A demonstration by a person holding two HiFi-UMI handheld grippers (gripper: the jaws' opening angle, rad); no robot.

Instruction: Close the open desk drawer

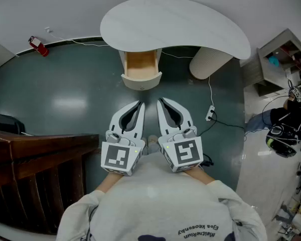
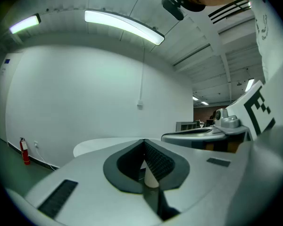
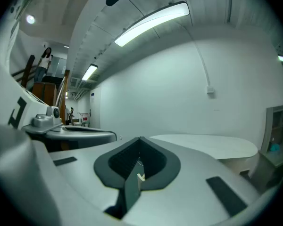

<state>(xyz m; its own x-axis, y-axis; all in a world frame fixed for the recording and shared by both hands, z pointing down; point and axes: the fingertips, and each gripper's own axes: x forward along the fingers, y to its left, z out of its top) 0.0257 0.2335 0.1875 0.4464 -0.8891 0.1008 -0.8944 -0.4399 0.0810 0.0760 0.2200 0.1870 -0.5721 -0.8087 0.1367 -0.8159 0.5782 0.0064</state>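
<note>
I hold the left gripper (image 1: 140,103) and right gripper (image 1: 160,101) side by side, each with its jaws pressed together on nothing, which I judge makes blunt noses for pushing. They point at the drawer (image 1: 140,67), well apart ahead, which stands pulled out from under the white bench (image 1: 175,26).

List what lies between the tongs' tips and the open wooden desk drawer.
Nothing. The head view shows only bare grey-green floor between the left tongs, the right tongs and the pale wooden drawer.
</note>
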